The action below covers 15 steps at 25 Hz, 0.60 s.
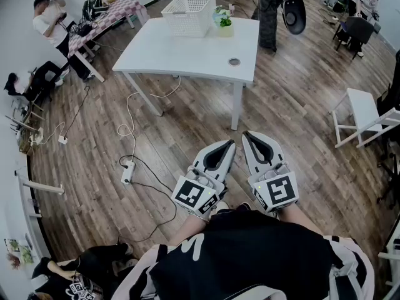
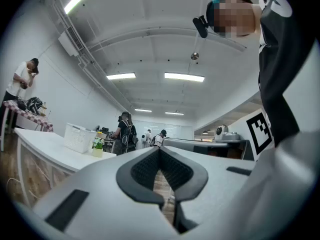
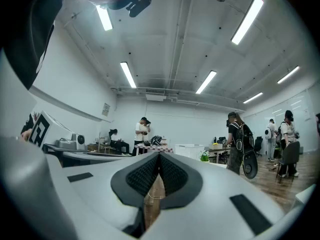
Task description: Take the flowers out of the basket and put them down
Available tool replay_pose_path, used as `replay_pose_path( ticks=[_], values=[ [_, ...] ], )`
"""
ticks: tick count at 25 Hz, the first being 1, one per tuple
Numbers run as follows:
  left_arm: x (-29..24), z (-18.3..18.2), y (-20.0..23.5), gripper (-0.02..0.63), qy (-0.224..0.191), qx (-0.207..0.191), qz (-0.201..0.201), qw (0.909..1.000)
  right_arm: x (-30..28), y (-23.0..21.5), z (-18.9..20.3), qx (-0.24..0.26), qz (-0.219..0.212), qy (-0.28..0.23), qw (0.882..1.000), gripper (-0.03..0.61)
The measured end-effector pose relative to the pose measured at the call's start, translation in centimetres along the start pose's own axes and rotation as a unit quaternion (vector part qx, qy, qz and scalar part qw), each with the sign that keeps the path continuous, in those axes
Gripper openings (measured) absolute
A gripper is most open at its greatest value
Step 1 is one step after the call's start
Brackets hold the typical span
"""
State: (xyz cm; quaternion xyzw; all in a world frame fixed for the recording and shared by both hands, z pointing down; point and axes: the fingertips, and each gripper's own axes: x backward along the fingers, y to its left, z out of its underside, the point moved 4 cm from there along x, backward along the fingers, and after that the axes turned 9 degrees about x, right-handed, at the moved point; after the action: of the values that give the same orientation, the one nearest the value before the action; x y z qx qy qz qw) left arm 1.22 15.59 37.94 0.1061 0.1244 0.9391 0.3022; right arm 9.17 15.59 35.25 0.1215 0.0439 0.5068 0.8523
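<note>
Showing no readable words, numbers or brands; carrying only black-and-white square markers [image 1: 195,195] on the left gripper [image 1: 229,145] and right gripper [image 1: 249,135], toward six o'clock.

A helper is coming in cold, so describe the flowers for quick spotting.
Find the white table on the wooden floor. At its far end stands a white lattice basket; the flowers sit just right of it, outside it, a small green bunch in a pale pot, the table's only greenery.
</note>
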Motion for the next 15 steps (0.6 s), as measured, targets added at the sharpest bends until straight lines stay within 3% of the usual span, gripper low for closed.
replay_pose_path(
  ticks=[15],
  values=[
    [0.64, -0.24, 1.1, 0.003, -0.005, 0.001, -0.01, 0.9999, -0.89, 0.46, 0.05, 0.002, -0.003, -0.001, 1.0, 0.017]
  ],
)
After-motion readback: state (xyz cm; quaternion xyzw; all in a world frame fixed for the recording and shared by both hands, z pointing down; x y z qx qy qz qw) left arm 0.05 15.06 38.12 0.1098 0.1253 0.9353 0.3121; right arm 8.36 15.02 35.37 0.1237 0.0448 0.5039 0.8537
